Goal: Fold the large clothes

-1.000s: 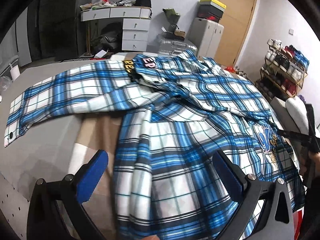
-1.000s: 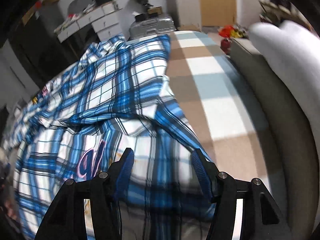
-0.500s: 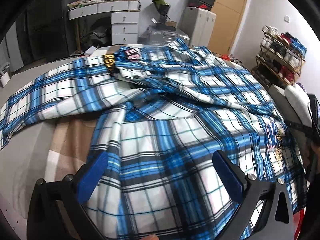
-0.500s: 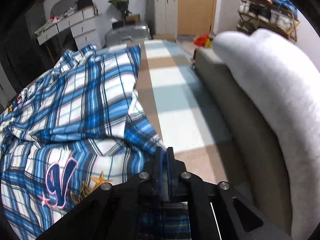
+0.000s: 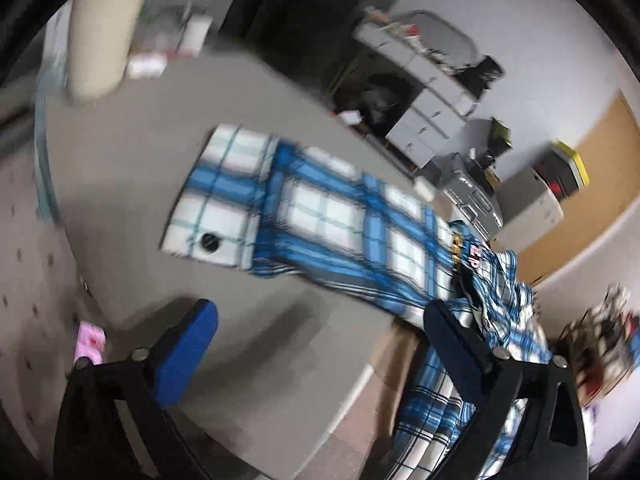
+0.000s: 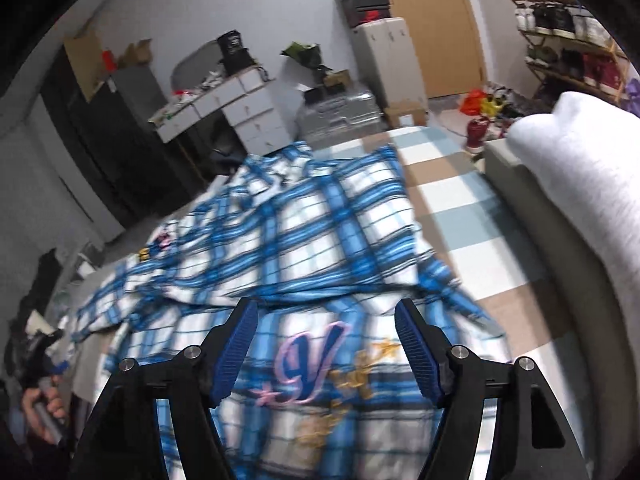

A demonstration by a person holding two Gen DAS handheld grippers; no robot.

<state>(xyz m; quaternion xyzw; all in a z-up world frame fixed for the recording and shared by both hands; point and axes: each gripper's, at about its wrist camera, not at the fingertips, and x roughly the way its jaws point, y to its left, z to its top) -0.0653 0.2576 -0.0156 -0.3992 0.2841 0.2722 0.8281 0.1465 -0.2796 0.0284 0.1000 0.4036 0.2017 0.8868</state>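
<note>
Across the grey bed surface (image 5: 132,168) the blue-and-white plaid shirt's sleeve (image 5: 320,220) stretched away from the wide-open, empty left gripper (image 5: 320,340); the right gripper (image 6: 326,344), just reopened, hovered empty over the shirt body

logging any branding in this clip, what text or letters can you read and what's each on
"V": large pink and blue embroidered letter on the plaid shirt, gold stars beside it.
"EP": end of a pink patch near the shirt's collar; the rest is hidden.
Yellow patch beside it: too blurred to read.
Stacked boxes: no legible text.
</note>
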